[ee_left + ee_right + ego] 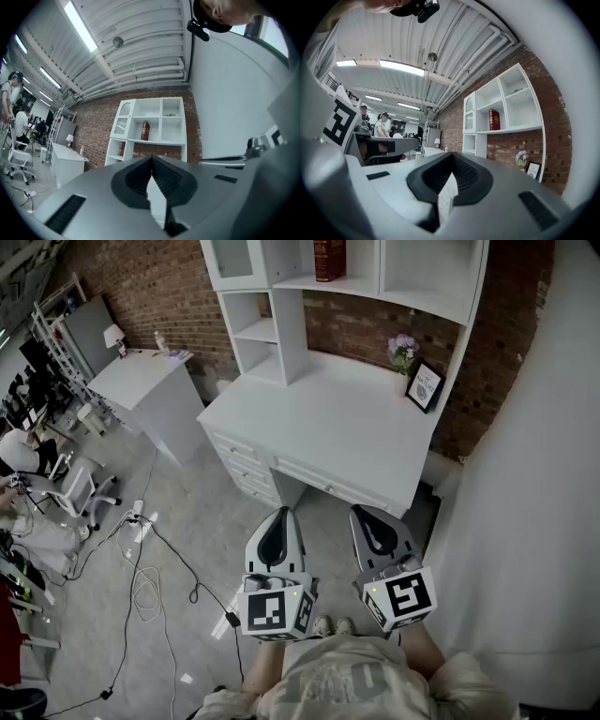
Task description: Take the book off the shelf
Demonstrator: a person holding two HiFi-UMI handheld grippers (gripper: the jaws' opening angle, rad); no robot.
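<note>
Tongs (281,514) (362,512) closed, white desk (337,427), brick wall (141,277)

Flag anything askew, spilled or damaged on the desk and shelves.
Nothing stands out. The book stands upright on its shelf; flowers and frame sit tidy on the desk. Loose cables sprawl on the floor.

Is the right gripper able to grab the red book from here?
Probably not yet: the right gripper hangs back by the person, shut, with the white desk between it and the book.

Book (329,259): dark red, gold lettering on spine. Standing upright in middle compartment of white shelf (349,284), towards its left wall.
</note>
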